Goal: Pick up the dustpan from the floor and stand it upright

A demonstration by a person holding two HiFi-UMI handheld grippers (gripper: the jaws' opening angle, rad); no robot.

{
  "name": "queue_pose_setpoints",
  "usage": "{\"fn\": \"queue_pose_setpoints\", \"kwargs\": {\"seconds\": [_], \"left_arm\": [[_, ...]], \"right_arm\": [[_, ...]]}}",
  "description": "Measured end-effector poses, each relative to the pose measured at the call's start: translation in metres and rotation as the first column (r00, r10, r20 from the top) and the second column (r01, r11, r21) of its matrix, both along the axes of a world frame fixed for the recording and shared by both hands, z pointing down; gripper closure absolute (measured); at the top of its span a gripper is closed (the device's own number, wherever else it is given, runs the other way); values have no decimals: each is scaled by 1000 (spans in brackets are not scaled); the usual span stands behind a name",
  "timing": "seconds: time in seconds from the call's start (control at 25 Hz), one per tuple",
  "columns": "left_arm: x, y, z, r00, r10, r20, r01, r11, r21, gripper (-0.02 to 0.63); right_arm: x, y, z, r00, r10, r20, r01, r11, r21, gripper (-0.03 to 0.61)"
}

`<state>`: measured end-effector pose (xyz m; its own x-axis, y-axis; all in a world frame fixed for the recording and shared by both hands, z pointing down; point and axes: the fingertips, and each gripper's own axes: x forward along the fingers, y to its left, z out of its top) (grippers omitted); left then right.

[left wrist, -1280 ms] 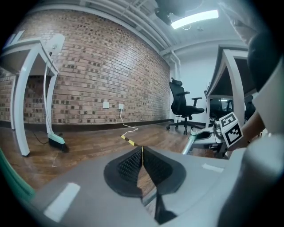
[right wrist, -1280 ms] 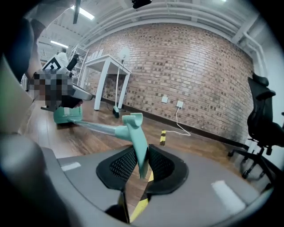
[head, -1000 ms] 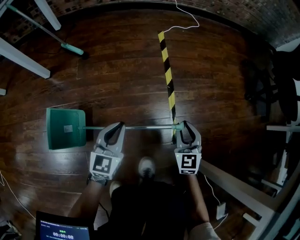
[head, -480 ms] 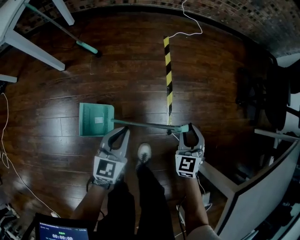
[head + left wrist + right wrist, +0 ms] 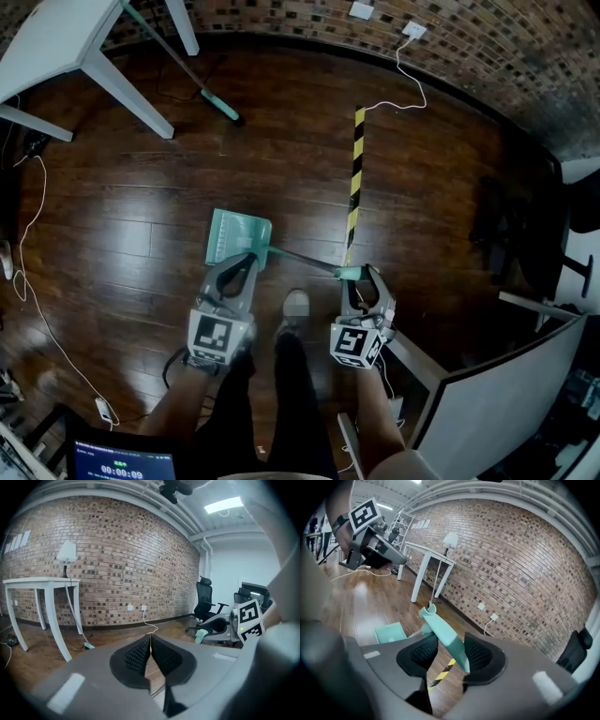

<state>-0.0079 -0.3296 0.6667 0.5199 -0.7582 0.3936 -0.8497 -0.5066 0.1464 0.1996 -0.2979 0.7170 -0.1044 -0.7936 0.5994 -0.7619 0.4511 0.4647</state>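
Teal dustpan [image 5: 234, 234] at centre, pan end down at the wood floor [image 5: 131, 216], shaft slanting toward 4 o'clock into the right tool [image 5: 361, 275], jaws just now opening, slack around the grip [image 5: 446, 641]. Left tool [image 5: 246, 259] at the pan's 6 o'clock, jaws together, empty. Striped tape [image 5: 354, 178] toward 1 o'clock.

Left claw [image 5: 242, 262] closed, right claw [image 5: 368, 279] opening.
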Motion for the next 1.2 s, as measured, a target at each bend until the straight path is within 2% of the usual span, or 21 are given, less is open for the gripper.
{"fn": "queue_pose_setpoints", "kwargs": {"seconds": [0.2, 0.48, 0.72, 0.96, 1.08, 1.2], "left_arm": [[-24, 10, -22, 999, -34, 23, 33, 999, 14, 607], [-47, 41, -45, 998, -56, 11, 55, 998, 17, 607], [-74, 63, -67, 996, -93, 13, 93, 996, 11, 607], [-97, 74, -95, 994, -105, 14, 105, 994, 13, 607], [-107, 78, -127, 996, -87, 3, 87, 996, 38, 607], [-116, 82, -167, 998, -66, -19, 67, 995, 79, 607]], "right_arm": [[-49, 7, -14, 995, -103, 18, 103, 994, -34, 367], [-86, 20, -31, 987, -158, 41, 161, 984, -75, 303], [-90, 11, -52, 973, -227, -40, 223, 971, -82, 282], [-99, 14, -96, 975, -223, 22, 224, 973, -48, 282], [-109, 24, -140, 978, -180, 110, 182, 983, -11, 285], [-127, 42, -194, 963, -154, 219, 153, 988, 20, 284]]}}
